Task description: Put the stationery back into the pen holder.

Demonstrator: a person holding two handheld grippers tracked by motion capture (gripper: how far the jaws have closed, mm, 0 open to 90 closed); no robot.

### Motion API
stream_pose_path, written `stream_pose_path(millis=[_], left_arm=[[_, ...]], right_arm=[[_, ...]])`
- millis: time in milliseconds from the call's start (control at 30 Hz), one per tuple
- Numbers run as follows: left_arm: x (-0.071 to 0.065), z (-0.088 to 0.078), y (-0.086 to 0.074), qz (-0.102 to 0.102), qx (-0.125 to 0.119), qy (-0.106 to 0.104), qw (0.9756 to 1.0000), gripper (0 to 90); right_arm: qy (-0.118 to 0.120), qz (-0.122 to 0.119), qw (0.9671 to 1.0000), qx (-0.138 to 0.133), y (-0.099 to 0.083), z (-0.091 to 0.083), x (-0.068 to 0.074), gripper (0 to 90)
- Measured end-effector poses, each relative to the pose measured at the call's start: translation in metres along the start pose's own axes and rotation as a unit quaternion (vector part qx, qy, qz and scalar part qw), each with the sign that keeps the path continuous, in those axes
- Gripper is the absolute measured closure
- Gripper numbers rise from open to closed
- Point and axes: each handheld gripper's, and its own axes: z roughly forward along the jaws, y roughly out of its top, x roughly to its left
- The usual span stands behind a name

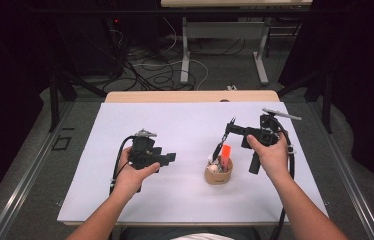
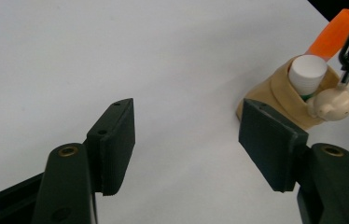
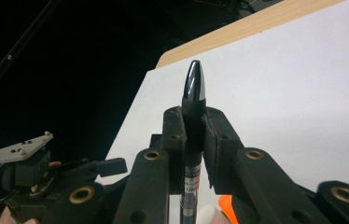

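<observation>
- We hold our right hand-held gripper [image 1: 230, 125] up above the bench [image 1: 185, 125], with its jaws pointing away to our left. It is squeezed tight on a black pen [image 3: 192, 135].
- Our left hand-held gripper [image 2: 186, 144] sits low, near the white bench top. Its jaws are wide apart with nothing in between.
- A small tan cup [image 1: 219, 172] stands just under the right hand-held gripper and to the side of the left one. In it we see an orange marker [image 1: 225, 151], a white-capped tube [image 2: 307, 73] and a little cream animal figure [image 2: 333, 103].
- The right gripper view shows the pen's shiny dark tip sticking up past the pads.
- The left gripper view shows the things in the cup up close.
</observation>
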Motion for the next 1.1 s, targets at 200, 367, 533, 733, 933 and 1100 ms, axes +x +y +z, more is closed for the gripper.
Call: stream_pose_path(millis=[200, 367, 533, 733, 933, 1100], left_arm=[[0.003, -0.001, -0.002, 0.017, -0.011, 0.008, 0.9998, 33.2], [0.006, -0.002, -0.005, 0.028, -0.017, 0.017, 0.9993, 31.6], [0.009, -0.002, -0.007, 0.042, -0.015, 0.022, 0.9988, 31.6], [0.015, -0.003, -0.011, 0.035, -0.004, 0.024, 0.9991, 30.3], [0.020, -0.002, -0.014, 0.026, 0.006, 0.032, 0.9991, 27.5], [0.021, 0.001, -0.016, 0.031, 0.012, 0.034, 0.9989, 22.3]], right_arm=[[-0.012, -0.012, 0.9997, -0.018, 0.000, -0.005, 0.000, 80.4], [-0.013, -0.035, 0.9992, -0.012, -0.002, -0.010, 0.000, 80.4], [-0.019, -0.053, 0.9984, -0.011, -0.008, -0.012, 0.001, 80.4], [-0.027, -0.072, 0.9970, -0.008, -0.017, -0.010, 0.002, 80.4], [-0.040, -0.106, 0.9936, 0.000, -0.026, -0.009, 0.002, 80.4], [-0.046, -0.128, 0.9907, 0.000, -0.031, -0.008, 0.004, 80.4]])
